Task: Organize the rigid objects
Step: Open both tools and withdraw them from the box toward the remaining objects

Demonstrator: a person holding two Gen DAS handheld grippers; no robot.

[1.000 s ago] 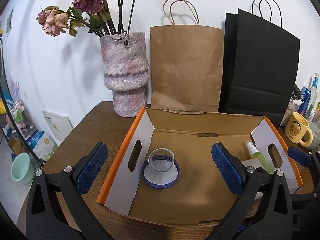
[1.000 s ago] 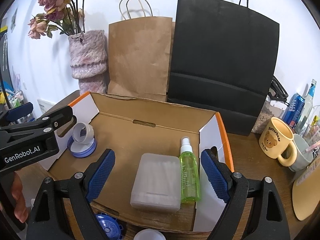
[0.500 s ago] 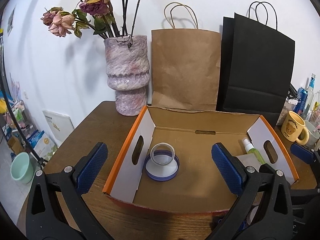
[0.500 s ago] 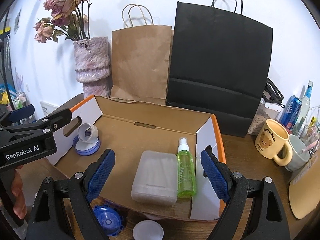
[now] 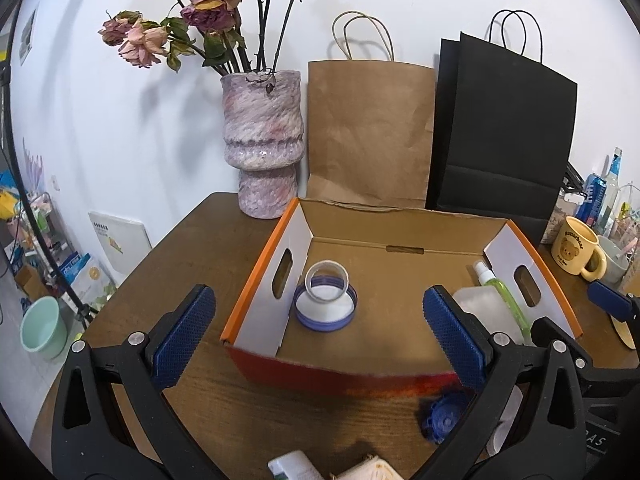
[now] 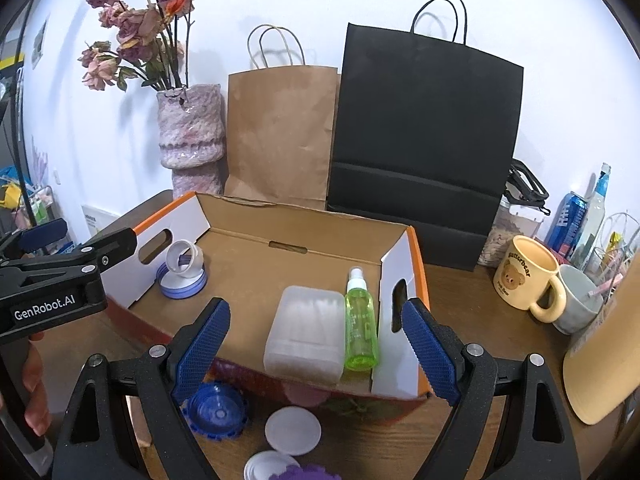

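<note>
I see both tongs spread wide with nothing between the pads: the left gripper (image 5: 318, 334) and the right gripper (image 6: 316, 350). Just under the right tongs, on the table (image 6: 480, 380), lie a blue toothed cap (image 6: 218, 414) and a white lid (image 6: 293, 428). Beyond both tongs stands the open cardboard box (image 6: 288, 208). Ahead of my left tongs, by its left wall, a tape ring (image 5: 326, 282) leans on a blue-rimmed lid (image 5: 325, 314). Ahead of my right tongs lie a frosted plastic case (image 6: 306, 330) and, beside it, a green spray bottle (image 6: 361, 324). Farther off stand a vase (image 5: 262, 140) and paper bags (image 6: 424, 132).
</note>
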